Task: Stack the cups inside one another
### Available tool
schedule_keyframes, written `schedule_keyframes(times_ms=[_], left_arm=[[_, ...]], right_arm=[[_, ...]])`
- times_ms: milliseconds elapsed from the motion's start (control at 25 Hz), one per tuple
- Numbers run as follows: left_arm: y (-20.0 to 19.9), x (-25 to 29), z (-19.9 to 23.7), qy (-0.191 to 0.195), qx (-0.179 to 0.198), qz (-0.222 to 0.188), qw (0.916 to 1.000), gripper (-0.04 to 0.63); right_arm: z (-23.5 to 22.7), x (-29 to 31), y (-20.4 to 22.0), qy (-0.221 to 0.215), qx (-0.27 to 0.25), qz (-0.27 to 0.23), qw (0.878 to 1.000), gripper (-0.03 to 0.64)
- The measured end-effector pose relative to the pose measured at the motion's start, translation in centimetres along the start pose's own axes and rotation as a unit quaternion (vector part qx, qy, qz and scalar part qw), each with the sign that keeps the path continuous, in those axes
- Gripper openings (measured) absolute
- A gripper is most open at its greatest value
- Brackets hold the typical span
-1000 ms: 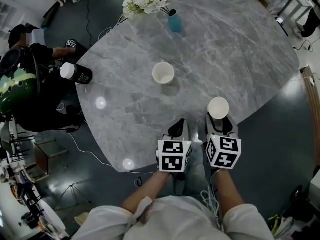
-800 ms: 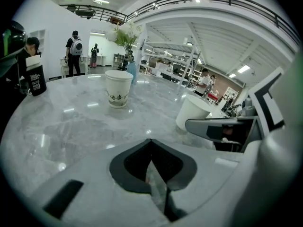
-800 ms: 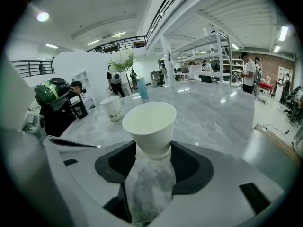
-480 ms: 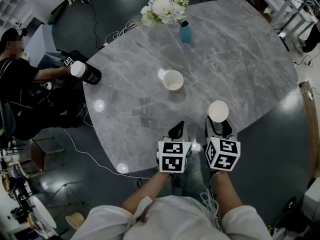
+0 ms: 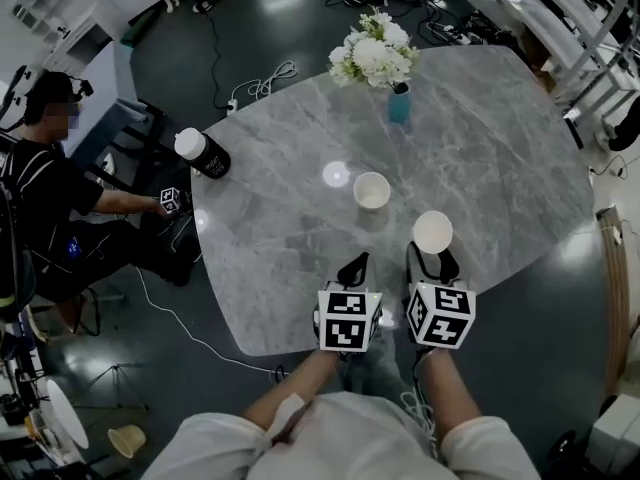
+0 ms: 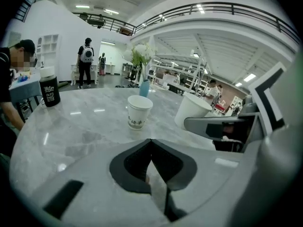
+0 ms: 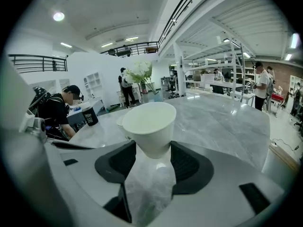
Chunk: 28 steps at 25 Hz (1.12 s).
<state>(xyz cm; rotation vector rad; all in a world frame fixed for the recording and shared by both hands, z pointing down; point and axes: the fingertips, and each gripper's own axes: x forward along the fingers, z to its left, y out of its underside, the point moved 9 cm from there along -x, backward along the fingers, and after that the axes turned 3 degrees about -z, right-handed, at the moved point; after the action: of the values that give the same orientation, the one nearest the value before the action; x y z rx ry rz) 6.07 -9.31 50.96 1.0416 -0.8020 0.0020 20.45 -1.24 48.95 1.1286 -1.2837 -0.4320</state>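
The first cup [image 7: 150,124], a plain white paper cup, is clamped by its lower wall between the jaws of the right gripper [image 7: 152,145], upright with the mouth facing up. In the head view this held cup [image 5: 433,231] sits over the near edge of the table [image 5: 480,148], directly ahead of the right gripper [image 5: 432,255]. The second cup [image 5: 372,190] stands upright and alone on the table, farther in and slightly to the left of the held cup, clear of it. The left gripper view shows the second cup [image 6: 139,110] with a band of dark print on its side, and the held cup [image 6: 194,110] to its right. The left gripper [image 6: 151,143] has its jaws closed tip to tip, with nothing between them. In the head view the left gripper [image 5: 352,266] sits just beside the right gripper, over the near edge of the table. At the far edge of the table stands a teal vase [image 5: 400,103] holding white flowers [image 5: 375,53]. At the left edge stands a black bottle [image 5: 203,153] with a white cap. A seated person [image 5: 50,188] in dark clothing is beyond that left edge.
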Motion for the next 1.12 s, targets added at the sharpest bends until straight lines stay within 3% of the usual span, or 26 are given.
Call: schedule_keyframes(times_ms=[640,1120], left_arm=[[-4.9,-1.2,5.0,-0.052,-0.032,-0.049,0.9969,-0.005],[-5.4,-0.7,7.0,-0.079,-0.058,-0.059,0.9934,-0.005]], right_arm=[[4.8,4.0,-6.5,-0.063,-0.051,-0.022,0.997,0.212],[6.3,6.4,-7.3,-0.096,-0.075,-0.009,0.993,0.212]])
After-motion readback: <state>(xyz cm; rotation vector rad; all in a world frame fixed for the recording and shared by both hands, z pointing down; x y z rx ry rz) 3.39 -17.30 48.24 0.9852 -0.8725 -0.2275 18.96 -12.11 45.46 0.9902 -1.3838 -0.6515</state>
